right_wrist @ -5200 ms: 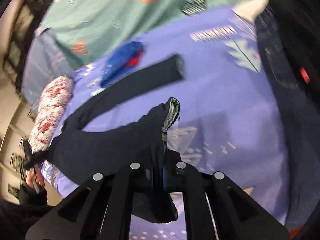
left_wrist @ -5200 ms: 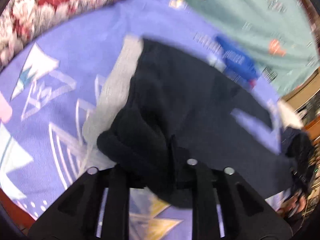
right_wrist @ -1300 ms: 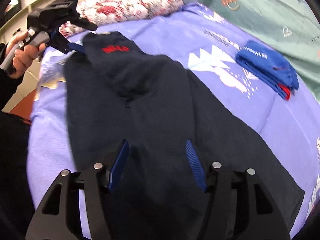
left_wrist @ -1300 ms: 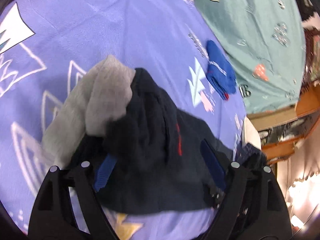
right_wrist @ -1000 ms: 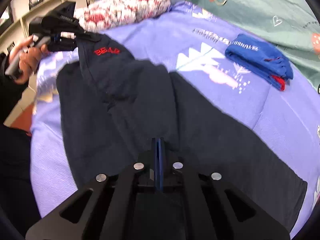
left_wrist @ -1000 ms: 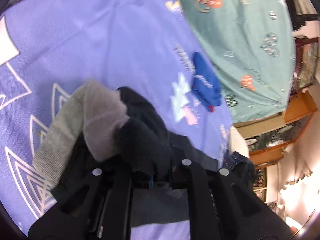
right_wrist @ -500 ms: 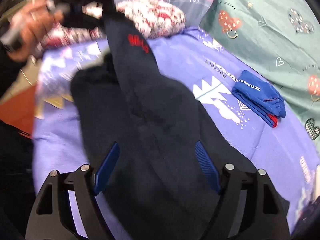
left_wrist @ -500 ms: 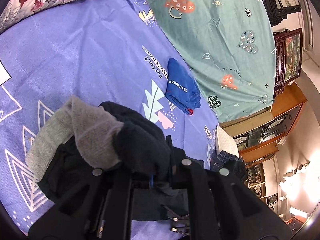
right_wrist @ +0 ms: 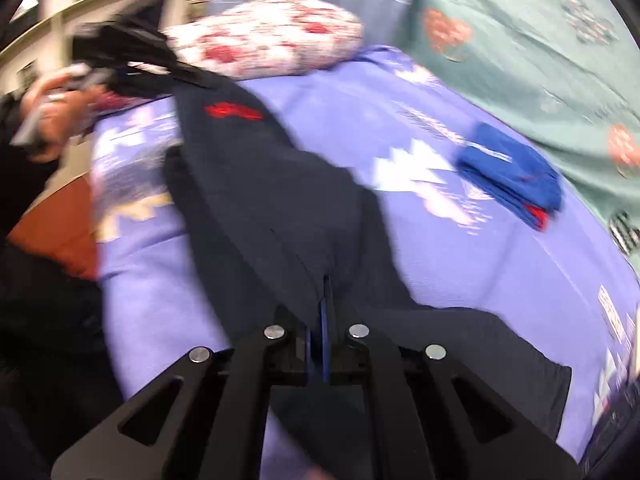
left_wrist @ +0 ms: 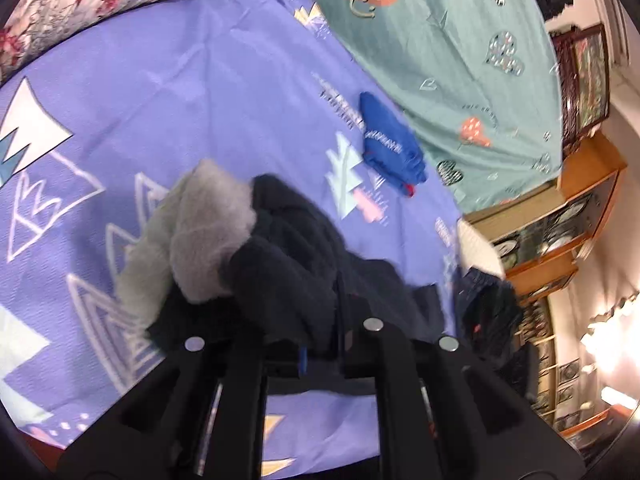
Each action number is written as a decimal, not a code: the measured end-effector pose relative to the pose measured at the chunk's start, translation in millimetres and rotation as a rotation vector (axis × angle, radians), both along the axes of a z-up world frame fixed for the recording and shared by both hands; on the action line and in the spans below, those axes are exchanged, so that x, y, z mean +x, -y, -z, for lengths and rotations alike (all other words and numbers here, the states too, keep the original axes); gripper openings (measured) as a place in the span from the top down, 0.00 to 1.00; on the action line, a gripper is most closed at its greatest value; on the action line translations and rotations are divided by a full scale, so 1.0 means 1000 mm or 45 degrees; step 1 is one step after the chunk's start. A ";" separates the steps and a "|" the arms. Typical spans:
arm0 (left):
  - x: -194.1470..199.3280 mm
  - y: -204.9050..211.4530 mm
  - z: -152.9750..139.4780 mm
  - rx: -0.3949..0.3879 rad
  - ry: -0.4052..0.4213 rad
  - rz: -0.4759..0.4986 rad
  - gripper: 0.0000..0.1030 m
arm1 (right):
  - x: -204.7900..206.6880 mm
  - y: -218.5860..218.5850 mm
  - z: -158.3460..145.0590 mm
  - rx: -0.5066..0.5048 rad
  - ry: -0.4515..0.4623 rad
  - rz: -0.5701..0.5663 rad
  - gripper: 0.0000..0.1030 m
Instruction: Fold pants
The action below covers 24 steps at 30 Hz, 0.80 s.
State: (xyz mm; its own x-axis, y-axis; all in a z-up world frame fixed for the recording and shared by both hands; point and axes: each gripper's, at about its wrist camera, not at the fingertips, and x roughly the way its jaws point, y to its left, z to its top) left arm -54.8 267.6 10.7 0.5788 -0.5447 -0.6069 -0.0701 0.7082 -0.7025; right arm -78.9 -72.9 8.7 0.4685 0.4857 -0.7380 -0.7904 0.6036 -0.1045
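Both grippers are clenched on the dark navy pants [right_wrist: 256, 184]: the left gripper [left_wrist: 316, 344] grasps the bunched waistband, the right gripper [right_wrist: 324, 320] pinches a leg, over the bed [left_wrist: 200, 80] near its front edge.

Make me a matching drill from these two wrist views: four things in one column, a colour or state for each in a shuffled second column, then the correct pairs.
Things
1. dark navy pants
2. folded garment beside the teal sheet
3. pillow
4. fleece lining of the pants

Colour or state
A. red and white floral
B. pale grey, turned outward
C. bright blue, lying apart on the bedsheet
D. pinched in both tools, partly lifted

Pairs: 1-D, 2-C, 3-A, 4-B
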 end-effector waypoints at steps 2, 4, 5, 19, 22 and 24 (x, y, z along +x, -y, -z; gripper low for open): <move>-0.005 -0.004 0.019 0.058 -0.051 0.006 0.90 | -0.008 -0.009 0.015 -0.019 -0.061 -0.050 0.96; -0.007 -0.008 0.044 0.080 -0.128 -0.016 0.89 | -0.007 -0.019 0.042 -0.089 -0.094 -0.040 0.96; -0.007 -0.009 0.053 0.084 -0.150 -0.023 0.87 | -0.004 -0.021 0.050 -0.100 -0.113 -0.029 0.96; -0.018 -0.016 0.049 0.218 -0.172 -0.027 0.61 | -0.013 0.000 0.028 0.023 -0.136 0.044 0.52; -0.039 -0.021 0.015 0.251 -0.061 -0.011 0.47 | 0.001 0.064 -0.009 0.248 -0.165 0.228 0.39; -0.053 -0.028 -0.011 0.283 0.031 -0.065 0.40 | 0.020 0.124 -0.024 0.276 -0.089 0.497 0.30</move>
